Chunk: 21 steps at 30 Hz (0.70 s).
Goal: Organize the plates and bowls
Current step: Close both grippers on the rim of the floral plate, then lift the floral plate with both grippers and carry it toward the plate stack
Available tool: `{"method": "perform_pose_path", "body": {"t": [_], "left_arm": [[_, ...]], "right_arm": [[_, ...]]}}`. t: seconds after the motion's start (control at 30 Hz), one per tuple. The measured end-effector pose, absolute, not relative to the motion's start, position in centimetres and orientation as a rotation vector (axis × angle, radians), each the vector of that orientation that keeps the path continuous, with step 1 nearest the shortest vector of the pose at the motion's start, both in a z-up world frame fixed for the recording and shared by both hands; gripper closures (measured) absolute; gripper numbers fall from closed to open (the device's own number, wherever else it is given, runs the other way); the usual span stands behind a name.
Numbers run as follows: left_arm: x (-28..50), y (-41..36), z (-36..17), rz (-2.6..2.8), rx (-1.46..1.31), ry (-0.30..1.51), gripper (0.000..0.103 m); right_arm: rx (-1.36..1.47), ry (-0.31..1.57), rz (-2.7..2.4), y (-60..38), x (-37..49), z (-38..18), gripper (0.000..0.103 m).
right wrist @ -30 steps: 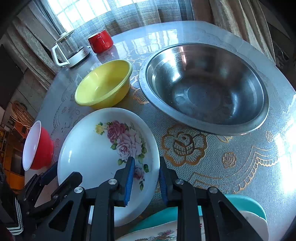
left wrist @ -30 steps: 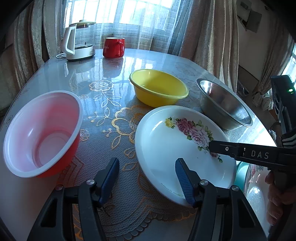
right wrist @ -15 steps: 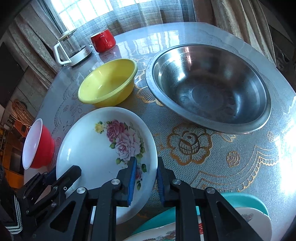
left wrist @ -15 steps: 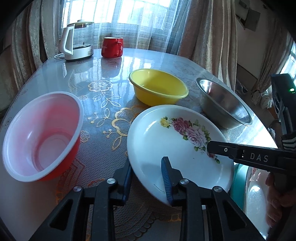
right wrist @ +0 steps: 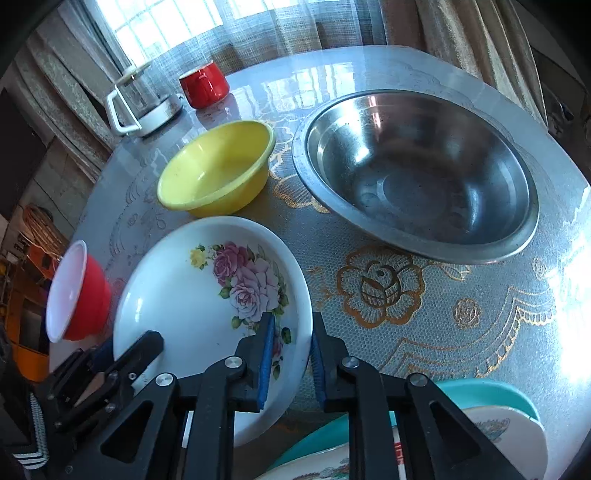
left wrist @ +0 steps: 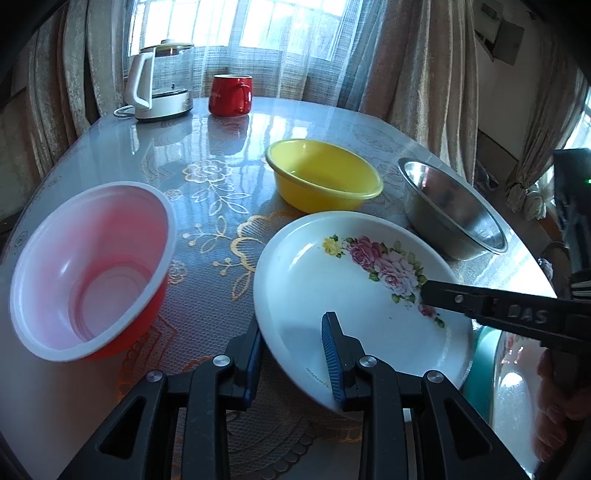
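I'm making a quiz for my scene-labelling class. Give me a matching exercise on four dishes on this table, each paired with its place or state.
Things:
1. flowered plate
2. yellow bowl
3. steel bowl
4. red bowl

Places or states:
A. at the table's left edge, white inside
B. rim gripped by both claws
C. beside the steel bowl, nearer the red mug
D. at the right side of the table, shiny metal

Pairs: 1-B, 2-C, 3-D, 4-A

Bright window point(left wrist: 255, 26) backlight, strong glare across the glossy table point(right wrist: 565, 295), dark fisheye corners.
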State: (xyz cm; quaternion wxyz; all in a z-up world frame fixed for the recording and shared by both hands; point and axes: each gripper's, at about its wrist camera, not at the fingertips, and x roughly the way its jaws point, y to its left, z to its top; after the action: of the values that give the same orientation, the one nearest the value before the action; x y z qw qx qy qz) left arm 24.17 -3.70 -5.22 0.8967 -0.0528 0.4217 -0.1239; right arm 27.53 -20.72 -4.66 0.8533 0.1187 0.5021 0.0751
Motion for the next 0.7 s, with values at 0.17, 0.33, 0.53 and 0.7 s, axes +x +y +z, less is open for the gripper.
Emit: {"method": "perform_pose_path", "body": {"t": [0.17,0.33,0.53,0.7], "left_arm": [[24.1,-3.2,-5.2,-0.244,-0.127,0.865,0.072],[23.9,-3.1,-4.9,-0.237,-0.119,0.848,0.072],[23.7,-3.3,-4.6,-0.243,-0.112,0.834,0.072],[23.3,-3.3,-4.4,-0.248,-0.113,0.821,0.072]], "right_arm": [[0.276,1.027,0.188,-20.7,26.7,-4.1,0.085],[0.322,1.013,0.208,-21.0,25.8,-4.1,0.085],[0.308,0.993,0.201,-20.8,24.7,-3.9,0.085],[0.320,0.975,0.205,-20.8,24.2,-3.7,0.085]]}}
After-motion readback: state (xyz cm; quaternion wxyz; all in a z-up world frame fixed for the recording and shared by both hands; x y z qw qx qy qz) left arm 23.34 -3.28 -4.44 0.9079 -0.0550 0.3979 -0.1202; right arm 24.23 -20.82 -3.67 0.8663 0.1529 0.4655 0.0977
